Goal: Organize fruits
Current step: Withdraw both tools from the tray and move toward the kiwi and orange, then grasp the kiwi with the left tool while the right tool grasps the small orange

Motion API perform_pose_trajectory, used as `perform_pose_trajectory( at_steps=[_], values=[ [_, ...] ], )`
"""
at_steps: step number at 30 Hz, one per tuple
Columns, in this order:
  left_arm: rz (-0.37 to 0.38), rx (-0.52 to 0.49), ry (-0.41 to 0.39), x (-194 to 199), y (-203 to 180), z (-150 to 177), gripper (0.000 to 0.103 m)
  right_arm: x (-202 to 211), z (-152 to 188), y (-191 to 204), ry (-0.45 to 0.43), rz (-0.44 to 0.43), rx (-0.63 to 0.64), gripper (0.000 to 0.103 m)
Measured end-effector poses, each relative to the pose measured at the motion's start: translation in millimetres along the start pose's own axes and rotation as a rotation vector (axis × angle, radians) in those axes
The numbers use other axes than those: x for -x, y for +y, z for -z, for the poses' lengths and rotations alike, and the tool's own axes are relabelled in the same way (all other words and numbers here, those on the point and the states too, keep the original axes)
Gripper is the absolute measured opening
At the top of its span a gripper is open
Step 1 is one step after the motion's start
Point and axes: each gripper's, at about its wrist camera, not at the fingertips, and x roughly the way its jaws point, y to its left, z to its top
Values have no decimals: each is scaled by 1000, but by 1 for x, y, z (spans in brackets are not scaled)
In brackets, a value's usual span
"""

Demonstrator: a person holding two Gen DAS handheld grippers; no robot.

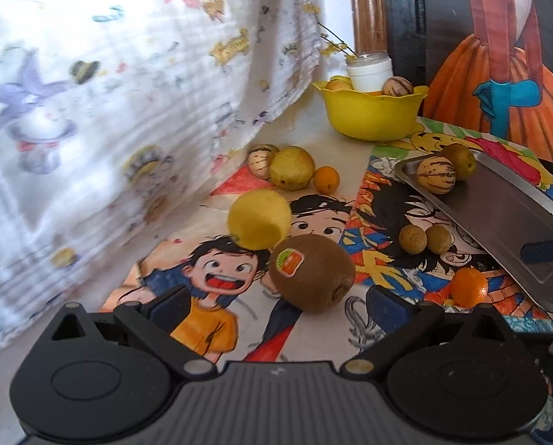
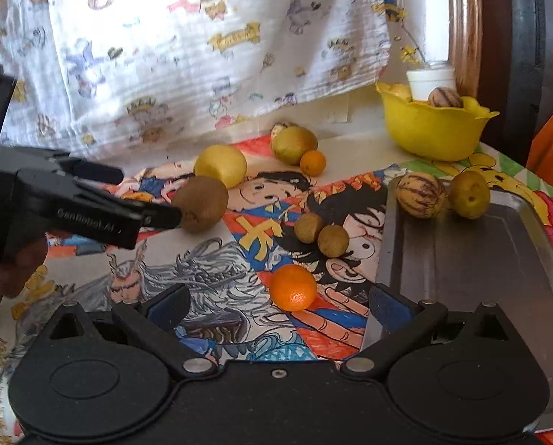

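**Fruit on a cartoon cloth, both grippers wide**

While the left gripper (image 1: 276, 302) stood with its fingers spread wide and nothing between them, the kiwi (image 1: 311, 272) lay on the cloth (image 1: 217, 319) just ahead of its fingertips. From the right wrist view the left gripper's near fingertip reached the side of the kiwi (image 2: 201, 204); whether it touched could not be told. A lemon (image 1: 259, 219) sat just behind the kiwi, touching it. Farther back, a yellow-green fruit (image 1: 292, 167), a striped fruit (image 1: 260, 161) and a small orange (image 1: 326, 179) clustered near the hanging printed fabric (image 1: 109, 92). The right gripper (image 2: 278, 306) was likewise wide and empty, with a mandarin (image 2: 293, 287) lying on the cloth just ahead, between its fingers' lines. Two brown round fruits (image 2: 321, 233) touched each other beside the metal tray (image 2: 473, 270). On the tray's far end rested a striped melon (image 2: 420, 194) and a green fruit (image 2: 469, 194). A yellow bowl (image 2: 432, 133) behind held more fruit and a white jar (image 2: 430, 79).
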Motion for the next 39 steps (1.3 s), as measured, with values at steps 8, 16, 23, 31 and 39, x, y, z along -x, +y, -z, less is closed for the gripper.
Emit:
perform_pose_trajectory(
  at_steps=[8, 16, 23, 31, 39],
  values=[
    [33, -7, 31, -32, -2, -6, 103, -24, 2, -1, 32, -8, 14, 90],
    [57, 8, 30, -47, 2, -6, 100, -35, 2, -4, 38, 5, 10, 77],
    [89, 11, 35, -54, -1, -7, 88, -36, 1, -3, 32, 26, 26, 65],
    [92, 3, 23, -53, -7, -7, 69, -35, 1, 0, 28, 29, 39, 48],
    [76, 17, 24, -51, -9, -6, 67, -34, -1, 5, 32, 37, 50, 35]
  ],
)
